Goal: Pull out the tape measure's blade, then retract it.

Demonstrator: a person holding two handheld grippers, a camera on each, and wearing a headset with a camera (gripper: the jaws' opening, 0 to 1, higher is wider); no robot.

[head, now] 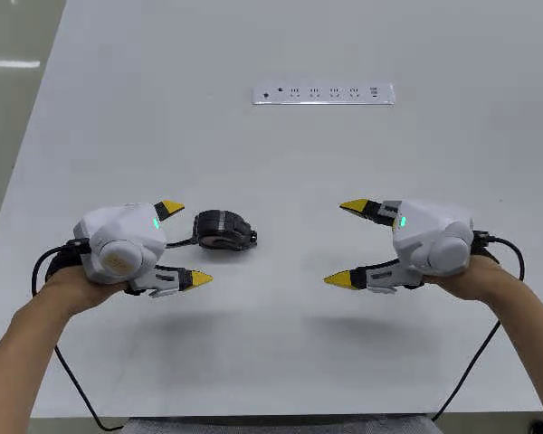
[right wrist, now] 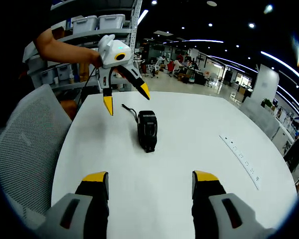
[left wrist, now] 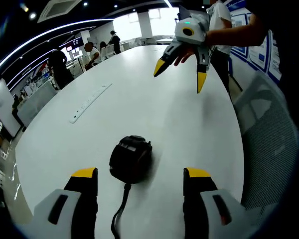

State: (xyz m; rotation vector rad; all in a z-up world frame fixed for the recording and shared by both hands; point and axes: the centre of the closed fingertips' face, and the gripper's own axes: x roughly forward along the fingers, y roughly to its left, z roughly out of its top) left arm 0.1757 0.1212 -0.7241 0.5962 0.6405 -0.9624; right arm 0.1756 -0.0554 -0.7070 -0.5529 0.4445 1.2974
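On the white desk [head: 281, 344], the left gripper [head: 187, 242] has its yellow-tipped fingers [head: 176, 278] spread wide, holding nothing. The black, rounded tape measure [head: 223, 230] lies just ahead of their tips, centred on the gap and untouched, its cord trailing back between them. The right gripper [head: 338, 242], likewise spread and empty, faces the tape measure from well apart. A white power strip [head: 324, 94] lies far beyond the tape measure.

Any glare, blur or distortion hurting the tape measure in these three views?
Head view: even light, faint soft shadows on the white table, black round tape measure sharp. Left gripper view: heavy fisheye bend, far windows blown out, measure crisp. Right gripper view: same bend, ceiling spotlights, no glare on the measure.
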